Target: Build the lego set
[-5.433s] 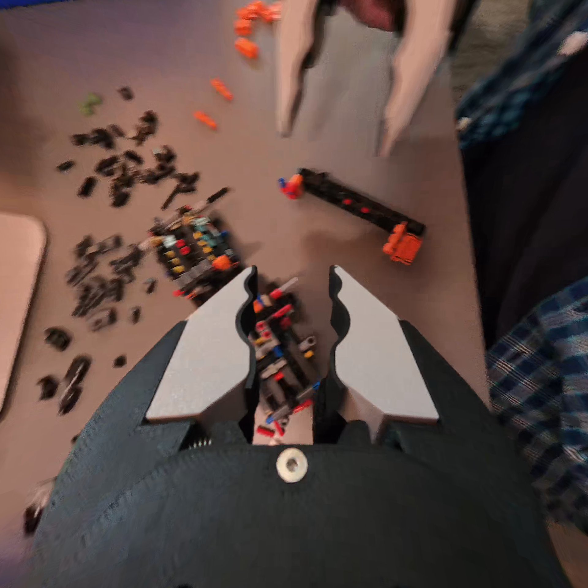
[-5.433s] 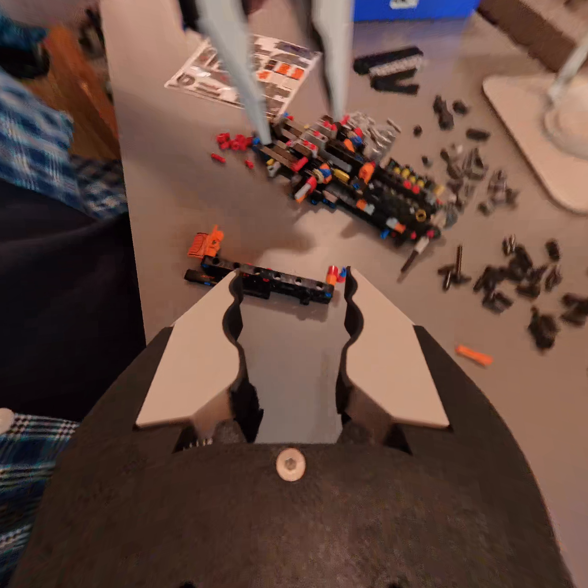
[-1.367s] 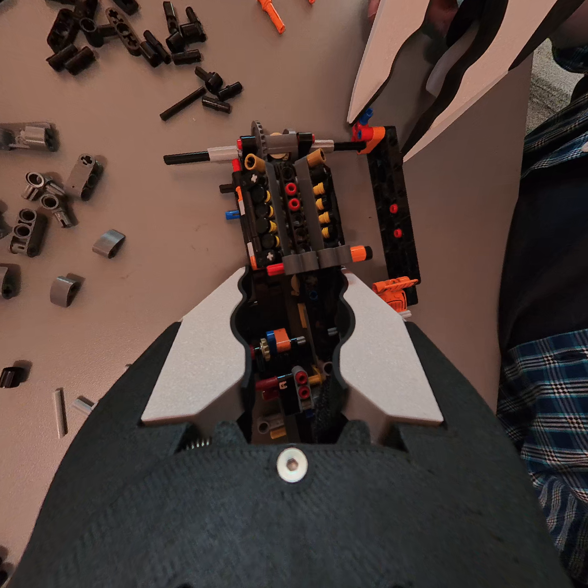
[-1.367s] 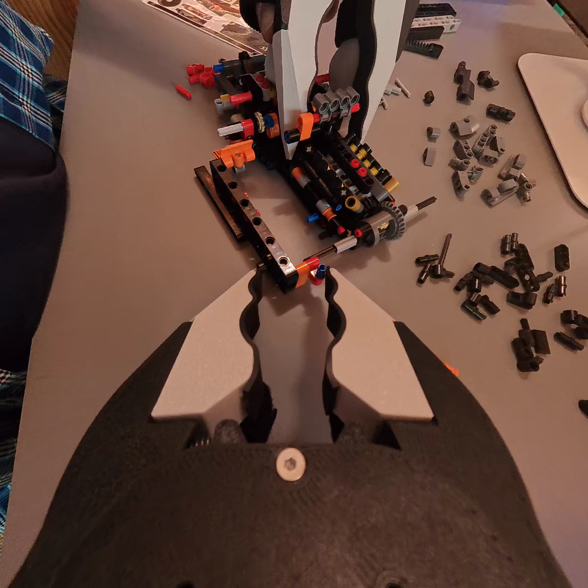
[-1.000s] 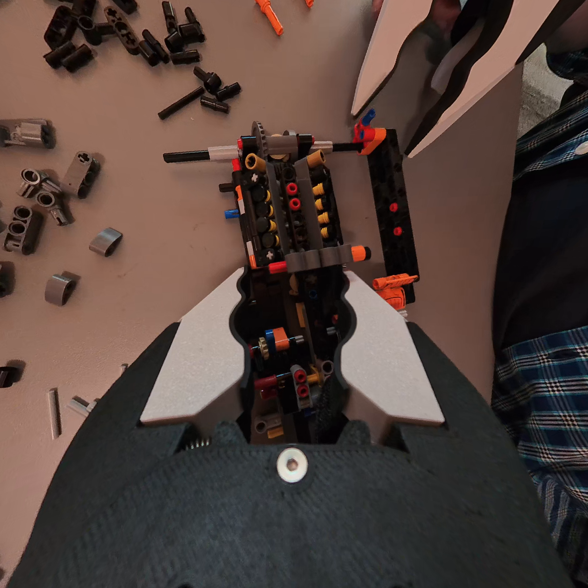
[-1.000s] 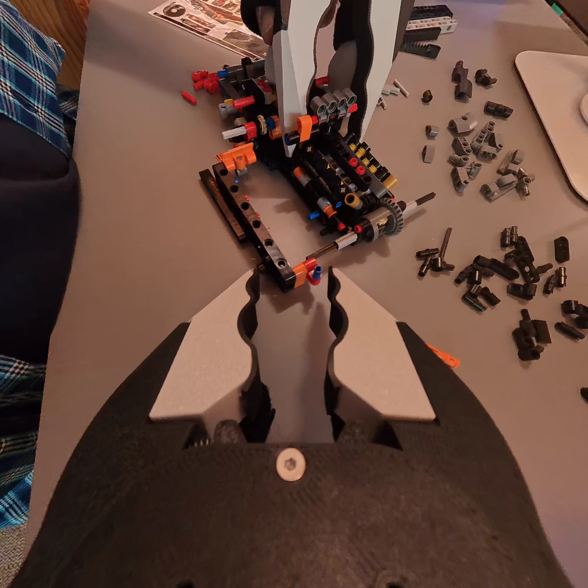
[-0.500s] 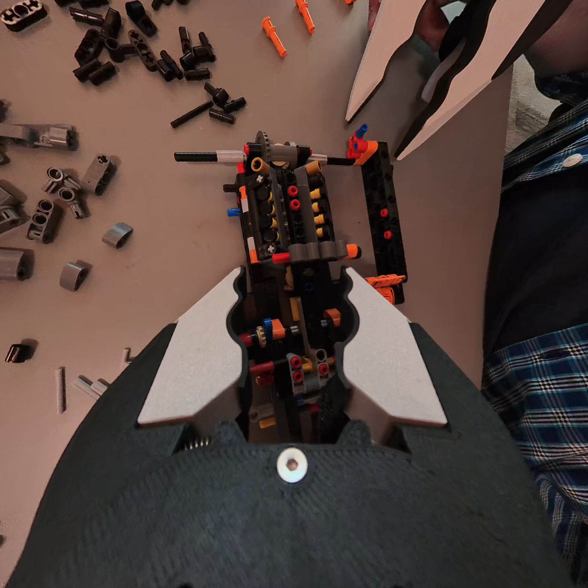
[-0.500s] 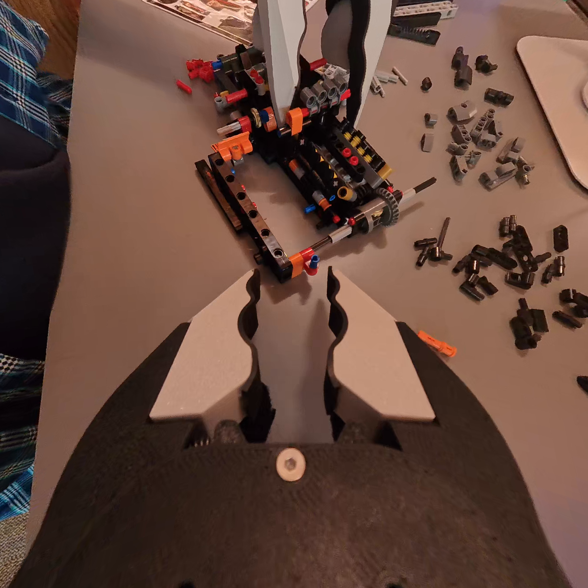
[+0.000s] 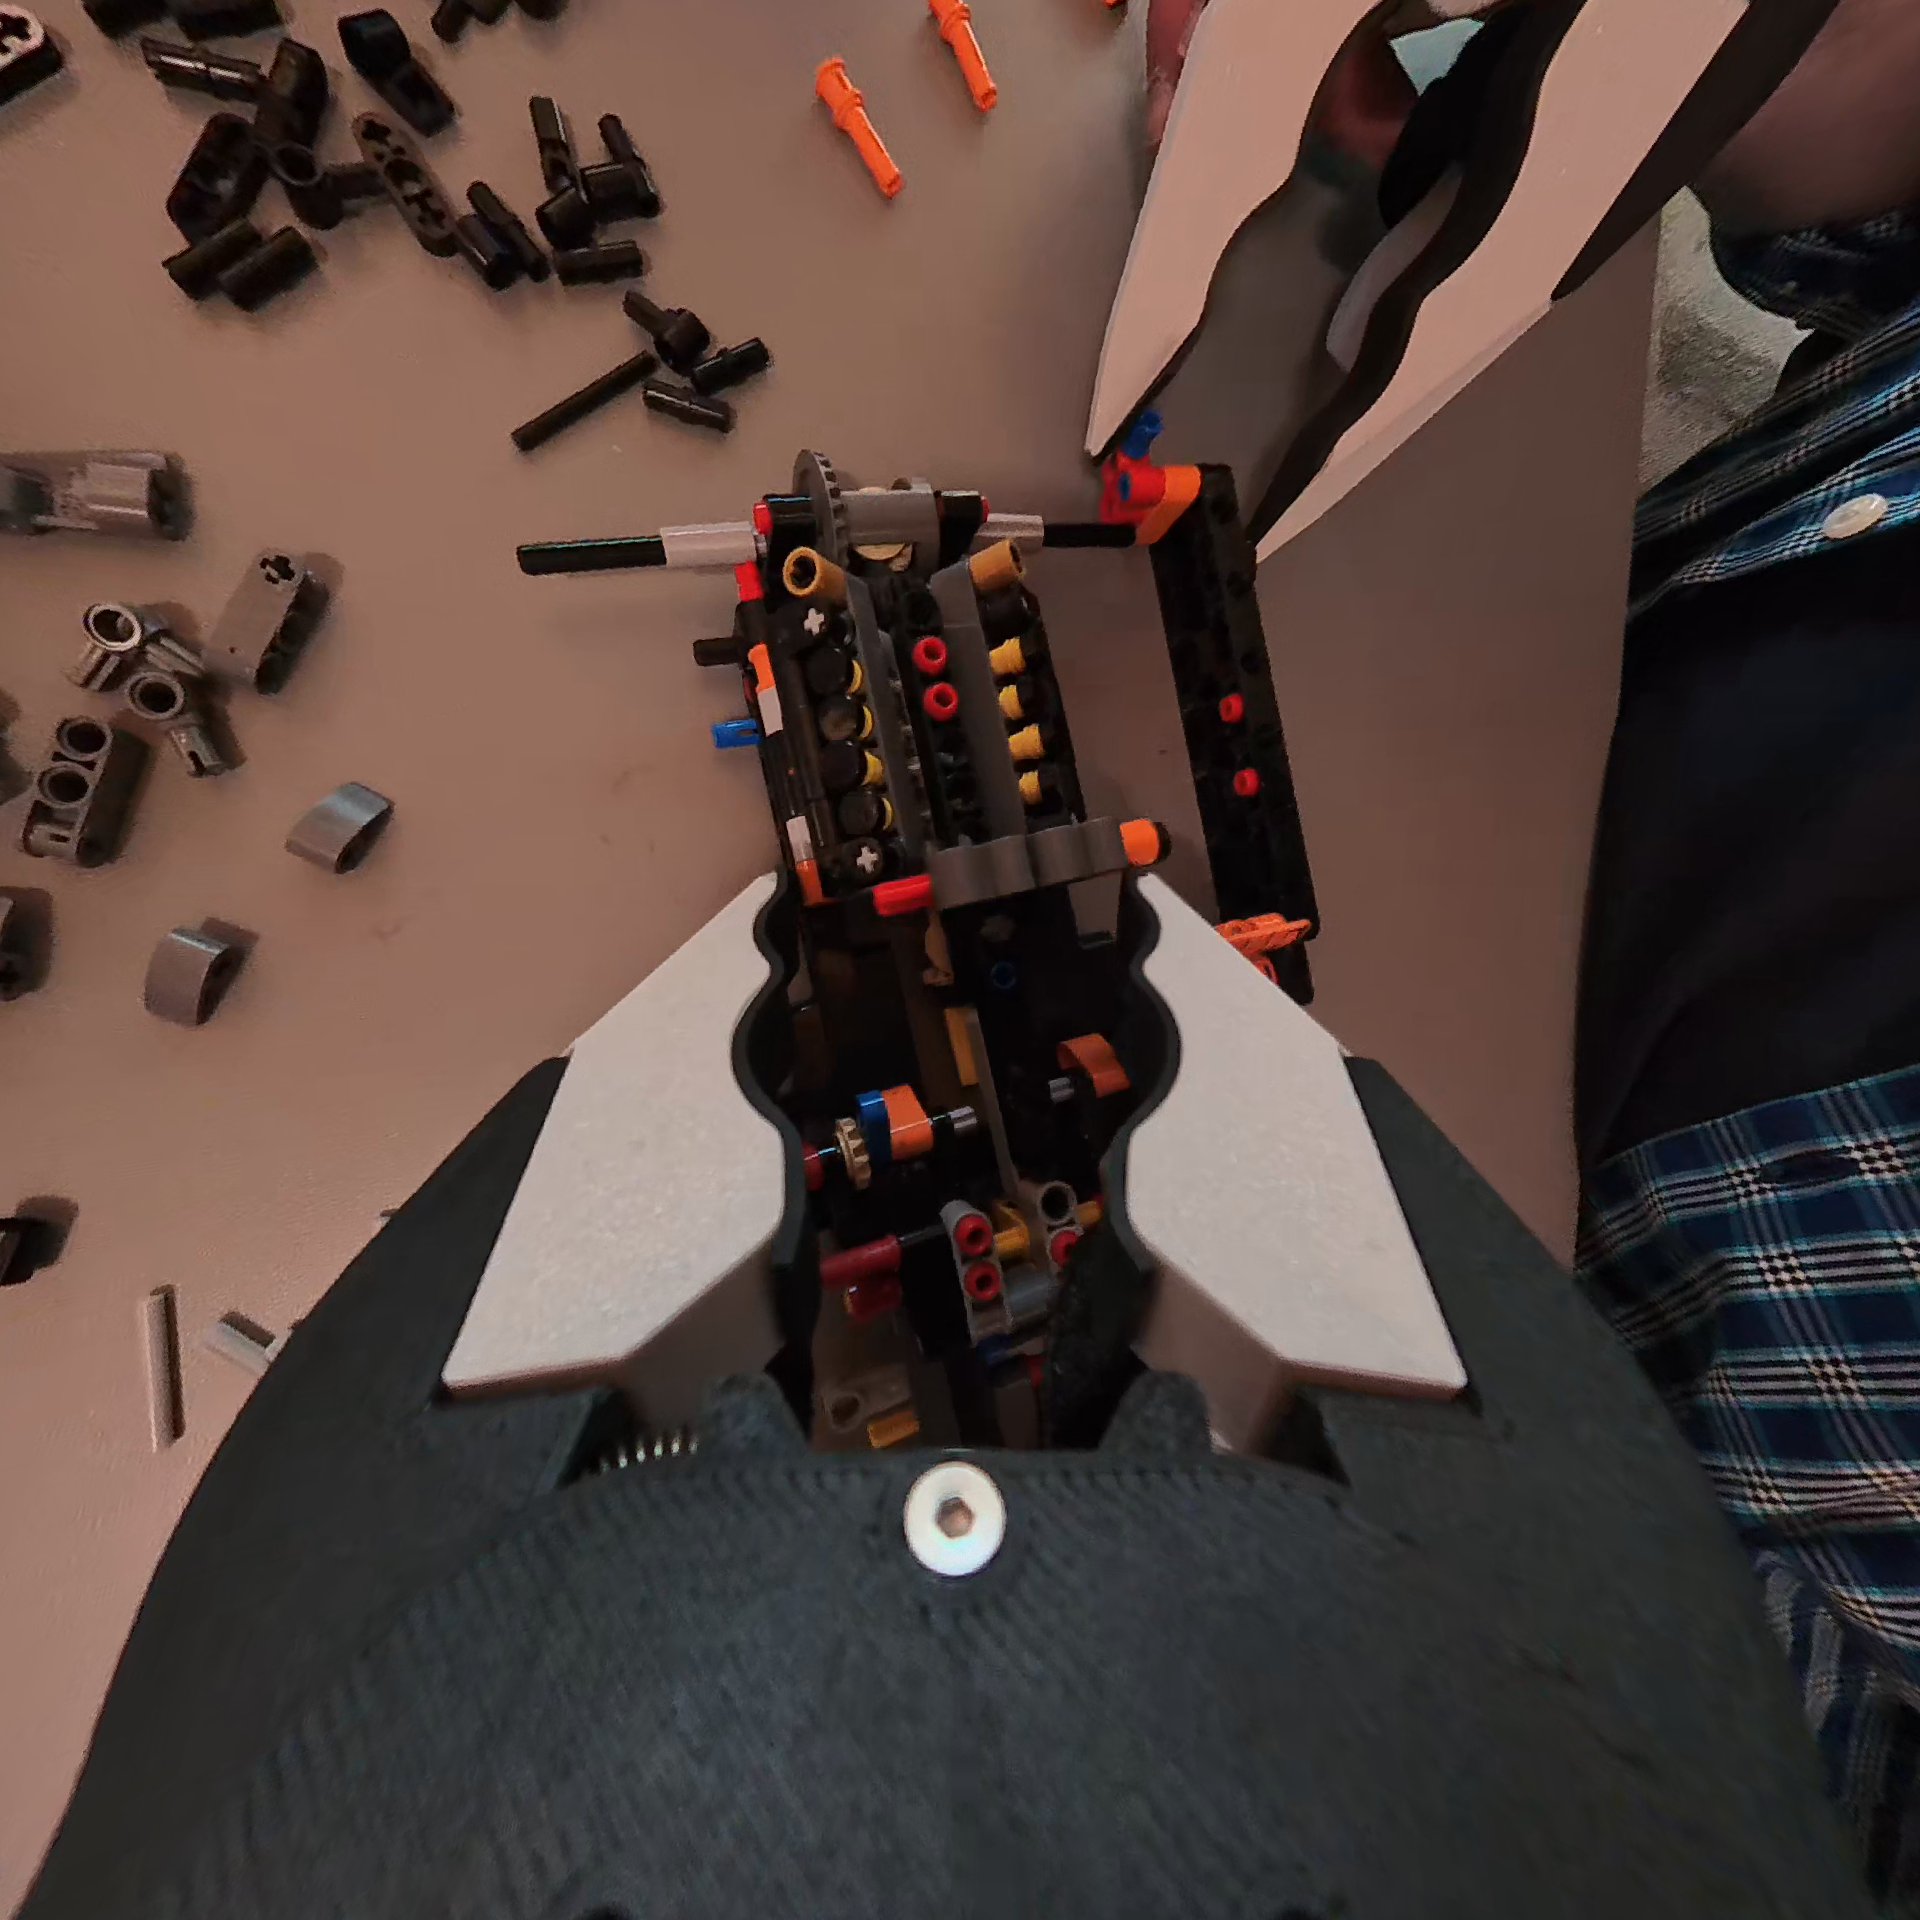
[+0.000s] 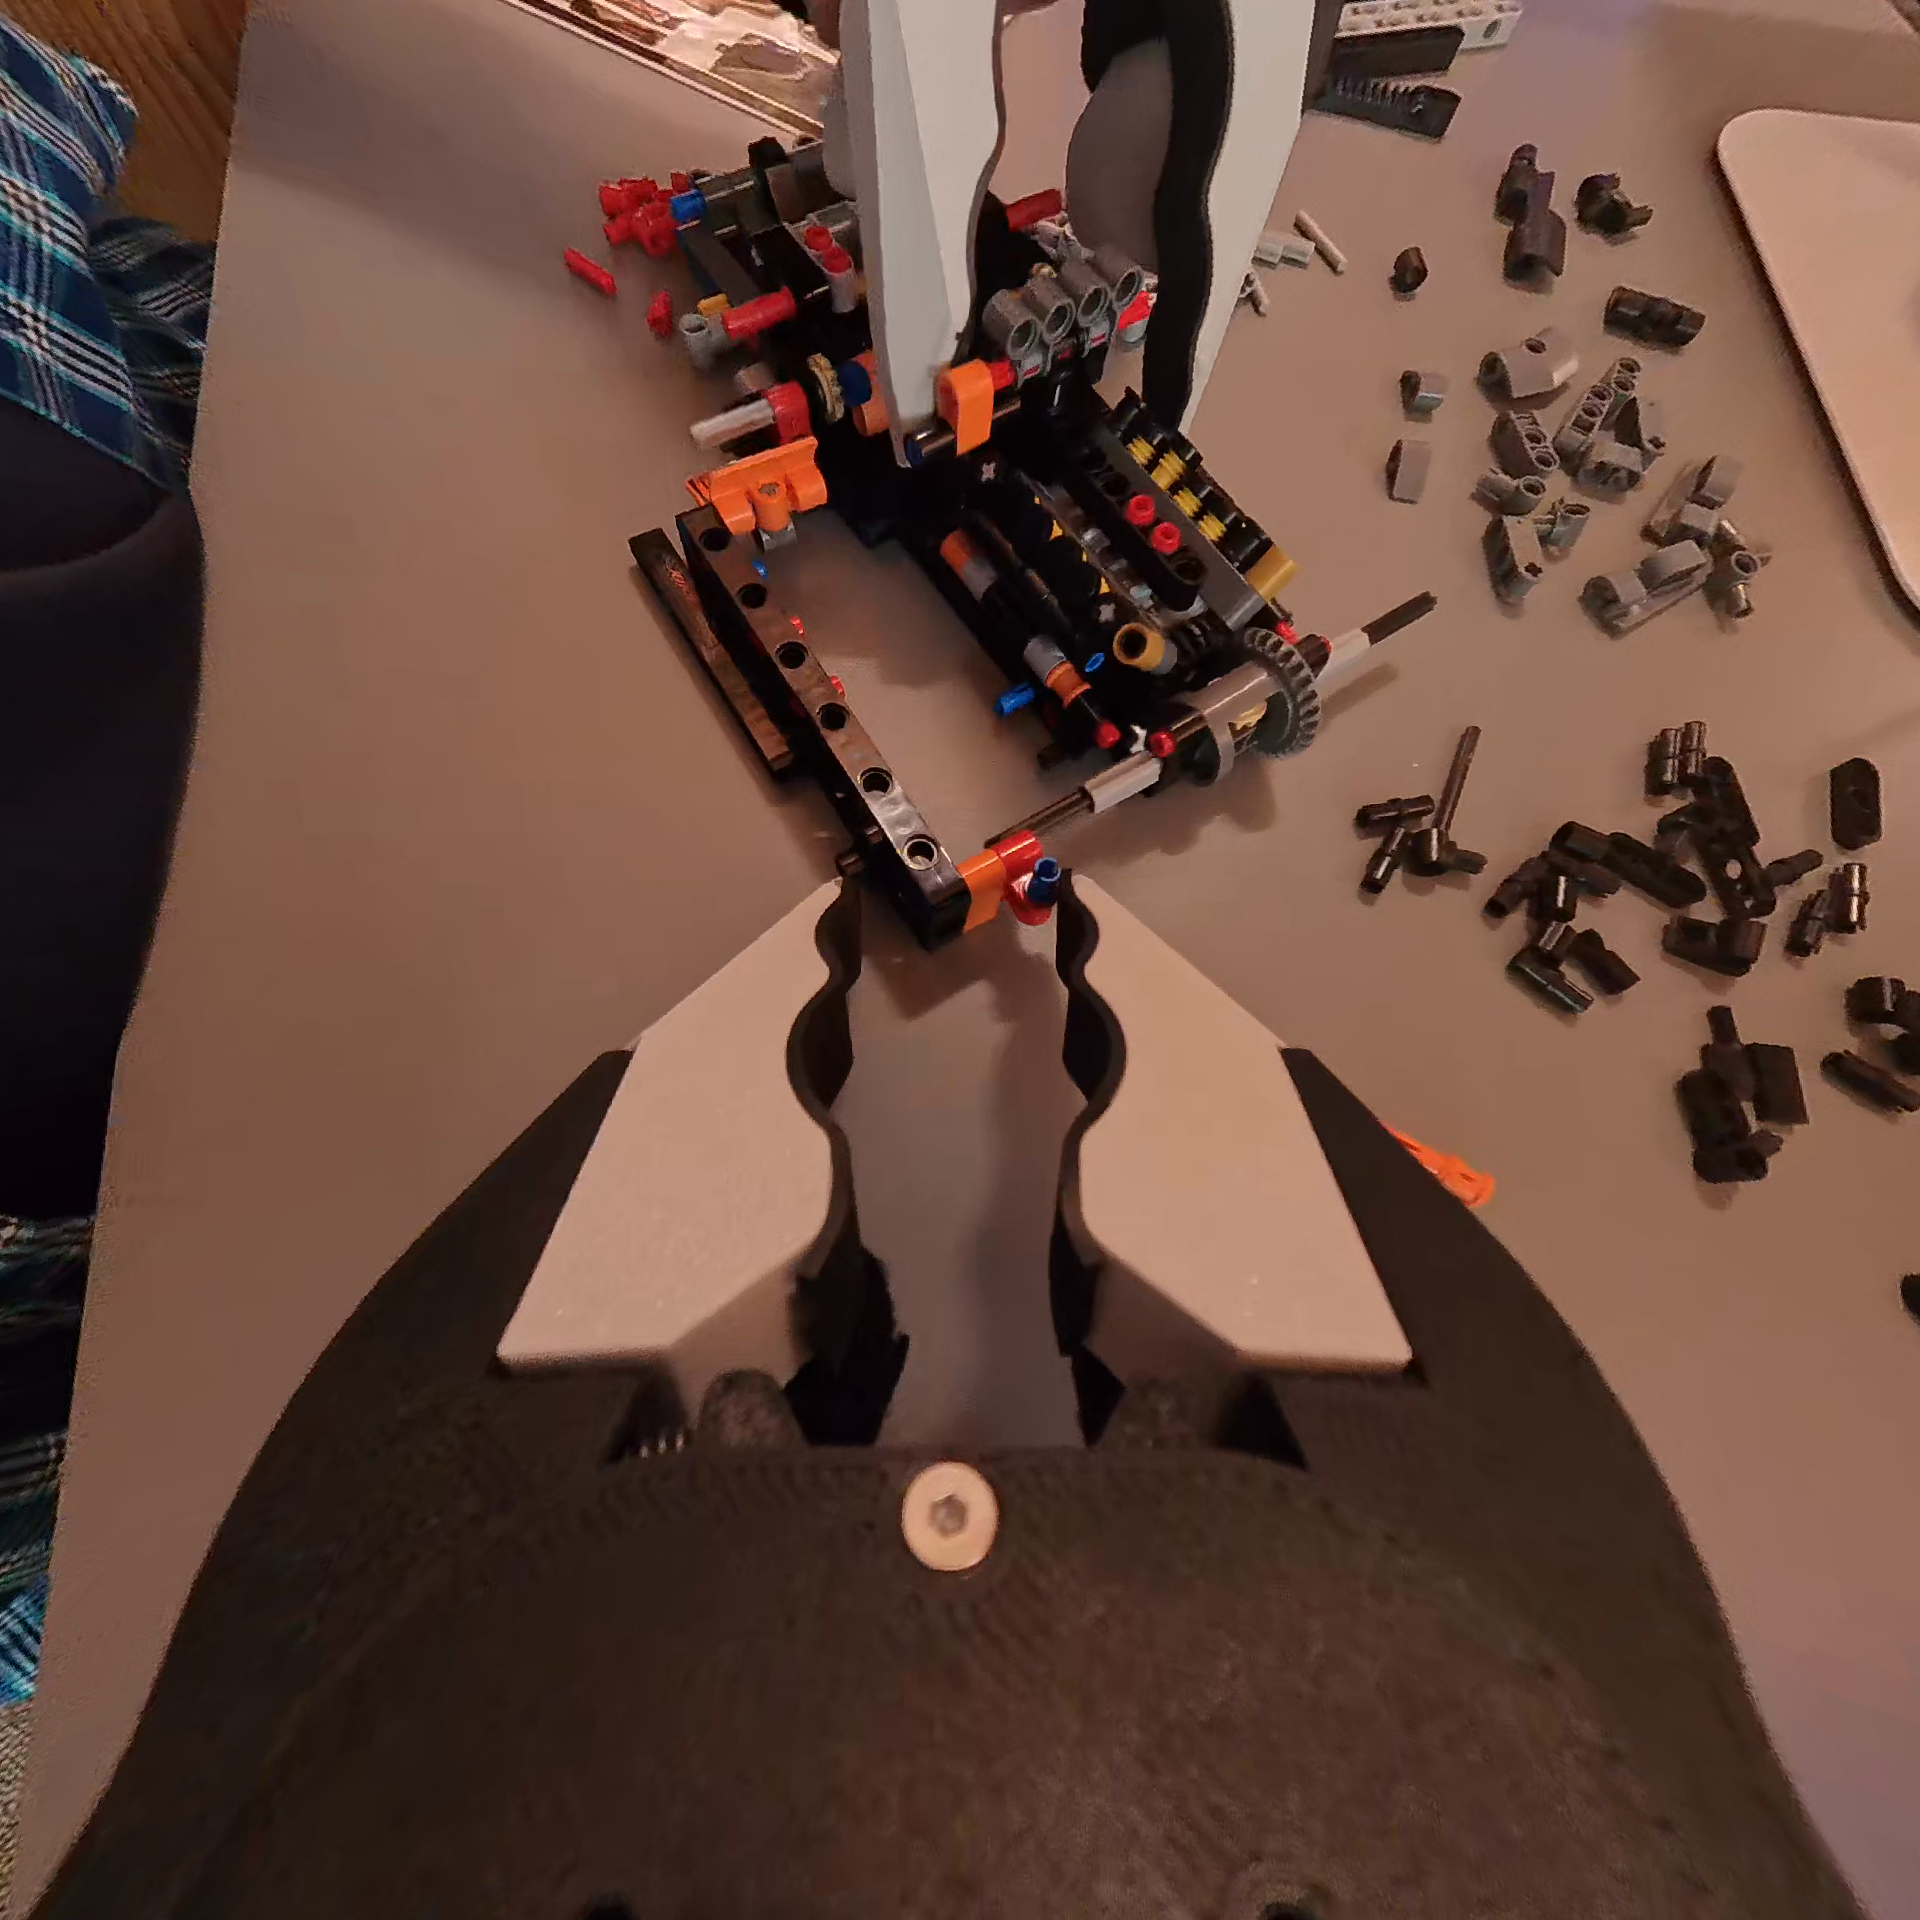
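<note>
Steadying the lego chassis (image 9: pixel 914 748) on the worktop (image 10: pixel 436 831), my left tool (image 9: pixel 956 914) clenches it; my right tool (image 10: pixel 951 904), released, must nudge the black side beam (image 10: pixel 800 675) onto the axle.

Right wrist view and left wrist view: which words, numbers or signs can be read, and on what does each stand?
Nothing can be read clearly in either view.
Instruction booklet, at the table's far edge: printed pictures and text, too small to read.
Black beam, on its outer side strip: a small orange marking, too blurred to read.
Left wrist view: no writing shows.
</note>
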{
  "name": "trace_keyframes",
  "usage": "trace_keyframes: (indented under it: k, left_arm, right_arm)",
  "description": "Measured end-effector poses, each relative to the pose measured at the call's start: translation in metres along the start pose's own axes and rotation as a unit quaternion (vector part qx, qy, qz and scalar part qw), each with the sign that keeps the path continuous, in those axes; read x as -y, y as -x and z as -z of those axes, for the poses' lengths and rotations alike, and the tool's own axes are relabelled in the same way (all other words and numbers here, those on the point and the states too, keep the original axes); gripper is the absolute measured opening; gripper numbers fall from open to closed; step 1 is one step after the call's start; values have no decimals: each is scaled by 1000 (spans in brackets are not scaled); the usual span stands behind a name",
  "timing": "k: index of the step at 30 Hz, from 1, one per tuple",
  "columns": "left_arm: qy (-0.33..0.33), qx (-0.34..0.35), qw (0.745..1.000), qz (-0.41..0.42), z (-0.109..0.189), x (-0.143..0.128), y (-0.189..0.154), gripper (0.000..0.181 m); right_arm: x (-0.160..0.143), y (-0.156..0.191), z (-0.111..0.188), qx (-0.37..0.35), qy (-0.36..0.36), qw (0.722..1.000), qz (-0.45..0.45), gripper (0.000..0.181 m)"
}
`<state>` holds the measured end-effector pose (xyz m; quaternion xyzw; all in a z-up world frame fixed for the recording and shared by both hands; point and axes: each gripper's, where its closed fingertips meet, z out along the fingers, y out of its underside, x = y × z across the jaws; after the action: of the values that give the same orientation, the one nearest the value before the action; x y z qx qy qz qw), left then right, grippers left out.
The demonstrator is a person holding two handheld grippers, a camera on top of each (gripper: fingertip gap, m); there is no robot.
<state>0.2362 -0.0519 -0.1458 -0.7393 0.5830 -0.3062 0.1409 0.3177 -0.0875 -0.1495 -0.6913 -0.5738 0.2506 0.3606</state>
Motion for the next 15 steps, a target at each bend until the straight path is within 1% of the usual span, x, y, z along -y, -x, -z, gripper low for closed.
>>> trace_keyframes:
  k: [4,8,10,15]
  left_arm:
    - [-9,-21,1000,16,0,-1,2,52]
    - [-18,-40,999,23,1,0,2,52]
    - [-22,-42,999,26,2,2,1,54]
    - [-32,-23,999,23,15,12,1,68]
  right_arm:
    - [-3,-6,3,-9,3,1000,-8,35]
    - [-5,-8,4,-12,3,1000,-14,35]
    - [-5,-7,5,-12,3,1000,-15,35]
    - [-4,-8,10,-12,-3,1000,-17,35]
